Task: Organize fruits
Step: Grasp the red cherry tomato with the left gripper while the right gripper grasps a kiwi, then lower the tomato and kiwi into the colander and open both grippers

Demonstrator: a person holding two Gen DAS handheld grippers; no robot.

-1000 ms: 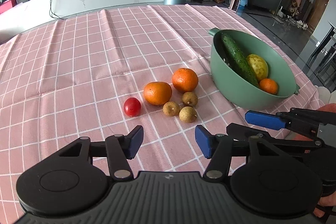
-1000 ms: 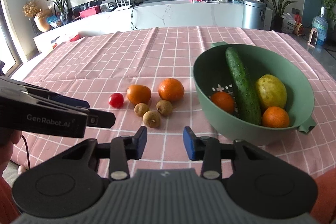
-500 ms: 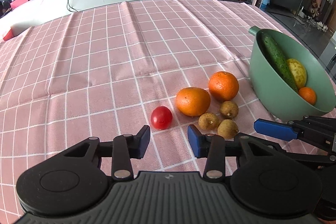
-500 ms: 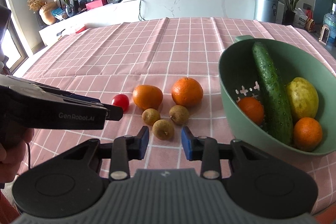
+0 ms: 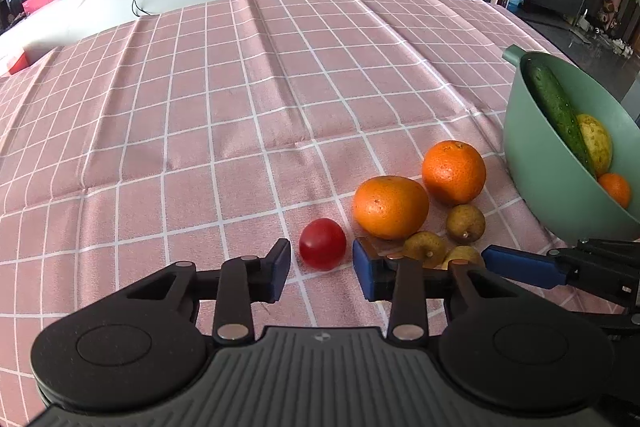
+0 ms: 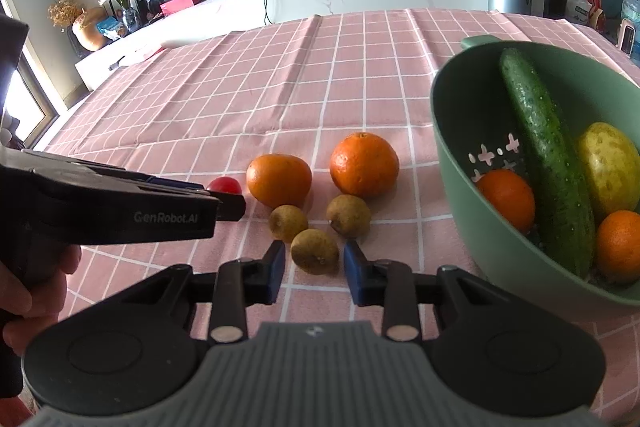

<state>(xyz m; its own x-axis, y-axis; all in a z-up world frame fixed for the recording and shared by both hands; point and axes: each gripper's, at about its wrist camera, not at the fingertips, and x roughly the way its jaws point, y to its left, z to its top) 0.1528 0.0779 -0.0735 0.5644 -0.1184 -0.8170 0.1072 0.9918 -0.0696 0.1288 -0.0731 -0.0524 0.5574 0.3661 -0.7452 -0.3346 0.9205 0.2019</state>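
Both claws had come down and forward onto the fruit since a second before, and I watched the left gripper [image 5: 321,269] narrow from wide apart, its jaws closing around the red tomato [image 5: 322,244], pads not yet touching it. My right gripper [image 6: 314,269] had its jaws closing too, with the nearest brown longan [image 6: 315,251] sitting between the blue pads, a sliver of gap on each side.

Over by the right edge of the tabletop [image 5: 240,87] stood the green colander bowl [image 6: 452,131]. In it I counted one cucumber [image 6: 548,171] leaning against the far wall, one yellow-green fruit [image 6: 610,167] to its right, and two small oranges, one [image 6: 506,199] on the perforated floor and one [image 6: 620,247] at the near side.

Loose on the pink checked cloth, just left of the bowl: one tomato, two oranges [image 6: 279,179] [image 6: 364,165] side by side, and three longans, the other two [image 6: 288,223] [image 6: 349,215] just beyond the one in my right claw.
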